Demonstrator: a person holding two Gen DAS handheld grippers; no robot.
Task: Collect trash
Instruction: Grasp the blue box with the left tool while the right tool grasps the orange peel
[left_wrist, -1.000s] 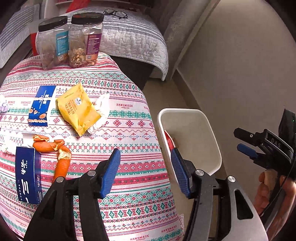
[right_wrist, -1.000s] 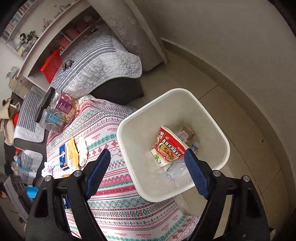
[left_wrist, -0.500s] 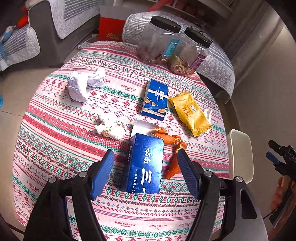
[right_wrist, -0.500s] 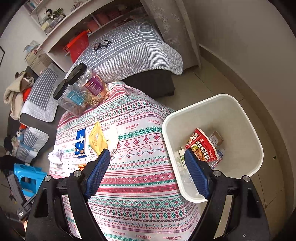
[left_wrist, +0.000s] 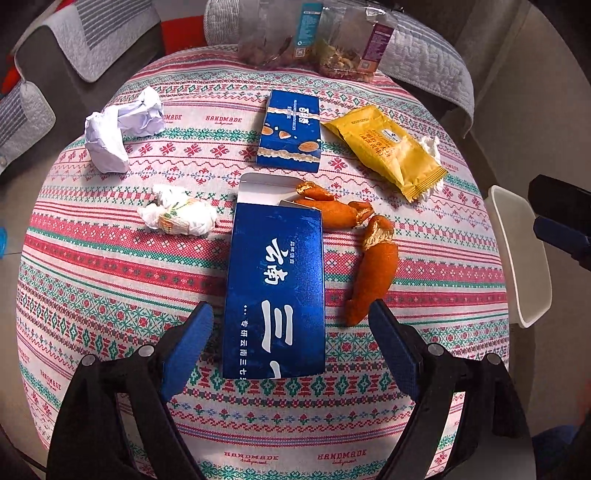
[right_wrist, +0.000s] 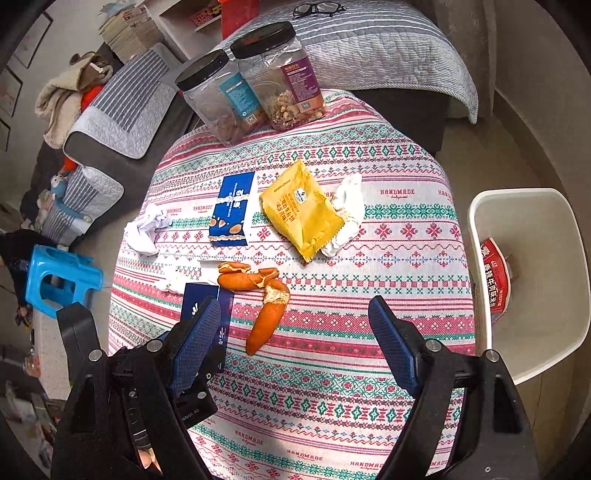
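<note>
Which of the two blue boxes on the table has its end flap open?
The larger blue box between the left gripper's opening jaws; its far flap shows a white inside. The smaller almond-print box beyond it is closed.

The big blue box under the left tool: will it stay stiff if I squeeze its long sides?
Probably not. The blue box lies flat with its far flap open, so it looks empty, light, and may cave in. Its glossy faces could slip. The left tool is opening, astride it but not touching.
</note>
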